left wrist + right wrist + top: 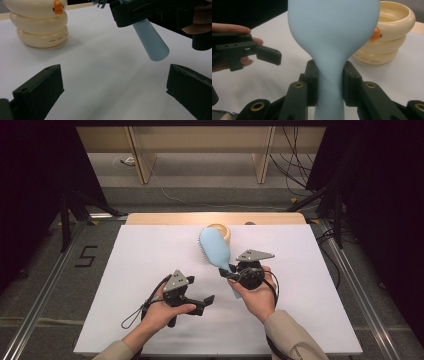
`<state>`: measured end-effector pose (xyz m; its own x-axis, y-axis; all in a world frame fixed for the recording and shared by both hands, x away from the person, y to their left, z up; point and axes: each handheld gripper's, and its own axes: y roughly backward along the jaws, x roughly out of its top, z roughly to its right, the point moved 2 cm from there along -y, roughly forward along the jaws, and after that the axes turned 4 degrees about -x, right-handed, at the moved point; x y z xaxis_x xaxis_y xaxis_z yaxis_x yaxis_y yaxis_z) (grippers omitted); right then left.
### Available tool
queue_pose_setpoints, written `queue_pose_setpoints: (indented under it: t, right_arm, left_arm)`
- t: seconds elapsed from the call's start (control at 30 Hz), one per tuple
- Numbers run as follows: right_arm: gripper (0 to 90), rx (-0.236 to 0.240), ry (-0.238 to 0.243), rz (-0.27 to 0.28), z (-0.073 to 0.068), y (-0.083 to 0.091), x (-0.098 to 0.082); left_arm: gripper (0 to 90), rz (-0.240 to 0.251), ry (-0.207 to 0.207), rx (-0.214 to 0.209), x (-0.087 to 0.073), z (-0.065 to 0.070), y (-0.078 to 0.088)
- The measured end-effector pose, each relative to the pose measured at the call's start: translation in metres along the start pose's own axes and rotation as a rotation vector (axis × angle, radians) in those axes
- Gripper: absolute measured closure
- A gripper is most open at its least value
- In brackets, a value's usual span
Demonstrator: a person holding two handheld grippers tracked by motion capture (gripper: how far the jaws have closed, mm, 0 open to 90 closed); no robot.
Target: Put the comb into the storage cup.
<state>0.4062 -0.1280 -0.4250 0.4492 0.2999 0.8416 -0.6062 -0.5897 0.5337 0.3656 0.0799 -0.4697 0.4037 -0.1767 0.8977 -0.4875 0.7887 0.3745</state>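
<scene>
Bare table (150,265) left of brush (215,247); far side blocked by cream ring holder (223,231) just behind brush.

My right gripper (231,272) is clamped on the brush (216,248) handle, both pads pressing its neck, wrist angled up and away from me. My left gripper (206,300) hangs low over the table, jaws spread wide with nothing between them, pointing across toward my right hand (257,295).

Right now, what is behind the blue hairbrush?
A cream ringed bowl with an orange dot stands on the table behind the hairbrush, which the right tool grips by the handle. The brush head covers the bowl's left part, and what lies inside the bowl cannot be seen.
</scene>
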Motion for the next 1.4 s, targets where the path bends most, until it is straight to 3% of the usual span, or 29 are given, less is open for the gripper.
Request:
queue_pose_setpoints:
  t: [0.6, 1.03, 1.4]
  right_arm:
    - [70.4, 0.023, 0.011, -0.006, -0.010, -0.007, 0.001]
    - [70.5, 0.041, 0.021, -0.009, -0.017, -0.011, 0.002]
    - [70.4, 0.054, 0.025, -0.012, -0.022, -0.015, 0.002]
  left_arm:
    - [1.2, 0.008, 0.035, -0.024, 0.001, 0.002, -0.011]
    - [2.0, 0.006, 0.109, -0.066, -0.001, 0.006, -0.018]
    - [2.7, 0.012, 0.137, -0.071, -0.002, 0.008, -0.022]
